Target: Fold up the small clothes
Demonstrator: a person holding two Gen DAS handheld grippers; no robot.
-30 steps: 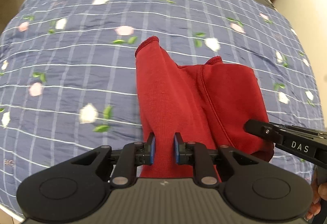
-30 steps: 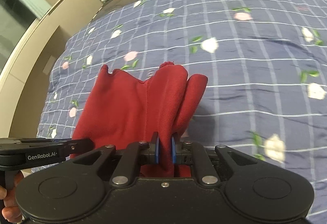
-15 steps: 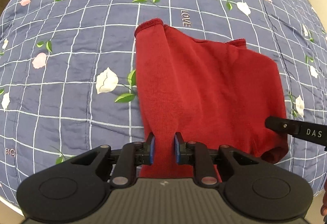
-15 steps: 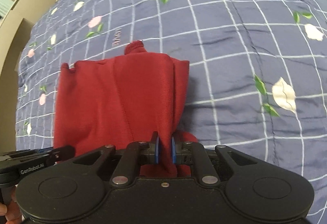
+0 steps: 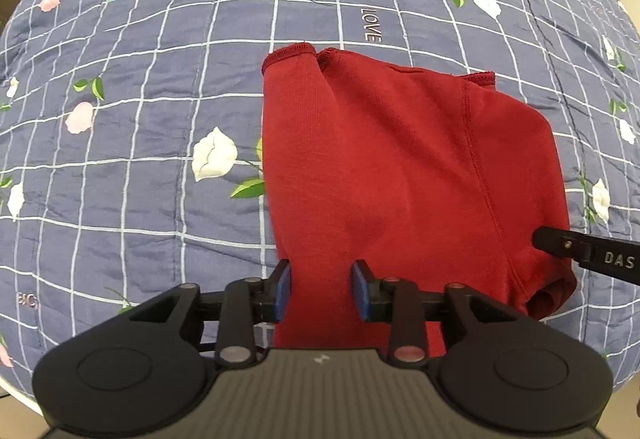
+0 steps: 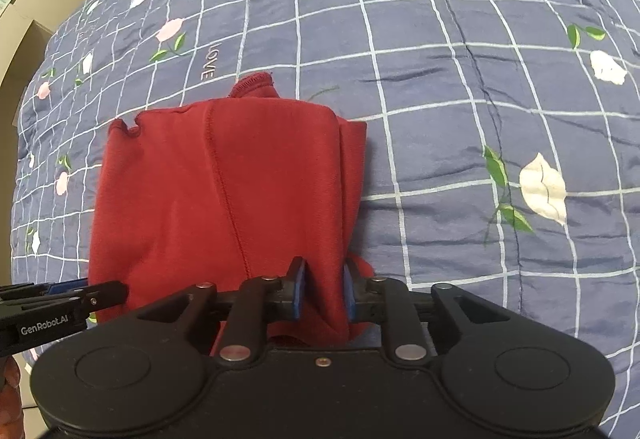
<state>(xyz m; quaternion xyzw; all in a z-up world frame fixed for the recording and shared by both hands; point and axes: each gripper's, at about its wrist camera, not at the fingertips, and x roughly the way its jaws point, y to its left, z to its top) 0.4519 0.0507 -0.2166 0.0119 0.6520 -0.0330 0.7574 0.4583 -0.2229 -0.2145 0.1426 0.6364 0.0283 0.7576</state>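
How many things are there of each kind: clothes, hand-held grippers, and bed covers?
Red garment: 1
Hand-held gripper: 2, left and right
Blue floral bed cover: 1
Total: 4

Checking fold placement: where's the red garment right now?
The red garment lies flat on the blue floral quilt, just below the "LOVE" lettering, its near edge between both tongs.

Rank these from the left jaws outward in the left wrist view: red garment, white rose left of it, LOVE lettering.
1. Red garment: between the jaws of the left gripper.
2. White rose: ahead, to the left.
3. LOVE lettering: far side, beyond the garment.
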